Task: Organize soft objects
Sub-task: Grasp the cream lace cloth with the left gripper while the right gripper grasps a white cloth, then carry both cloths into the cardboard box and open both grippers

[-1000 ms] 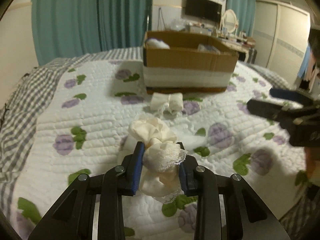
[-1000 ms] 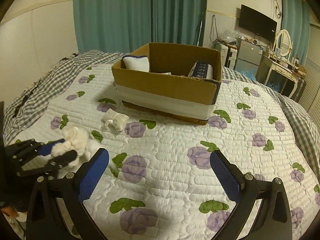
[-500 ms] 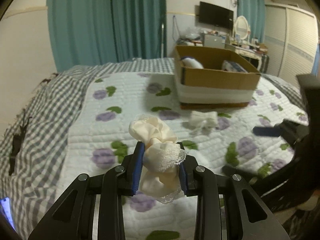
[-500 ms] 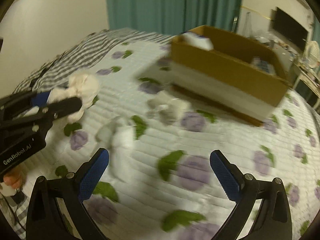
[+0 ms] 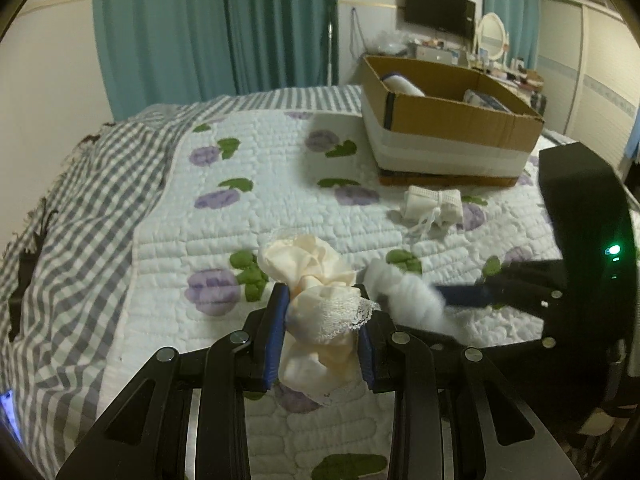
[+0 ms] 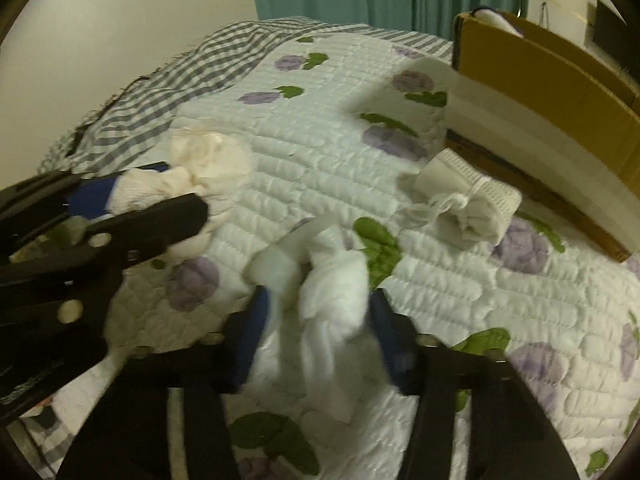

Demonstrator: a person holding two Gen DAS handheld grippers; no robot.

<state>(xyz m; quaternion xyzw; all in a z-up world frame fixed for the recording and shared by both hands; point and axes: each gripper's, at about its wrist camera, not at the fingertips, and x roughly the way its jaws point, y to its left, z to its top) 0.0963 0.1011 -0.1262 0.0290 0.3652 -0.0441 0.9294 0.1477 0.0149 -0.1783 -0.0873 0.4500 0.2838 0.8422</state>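
- The quilt (image 5: 248,216) is white, printed with purple flowers and green leaves.
- The blanket (image 5: 80,208) beside it is grey-and-white check.
- The cream bundle (image 5: 320,304) carries a white lace edge.
- The white bundle (image 6: 332,288) looks plain white, though it is blurred.
- The ribbed bundle (image 5: 434,204) is off-white with a white string.
- The cardboard box (image 5: 452,128) is brown with a white band.
- The curtains (image 5: 216,28) are teal.
- The left gripper (image 5: 322,332) is black with blue pads (image 5: 276,332).
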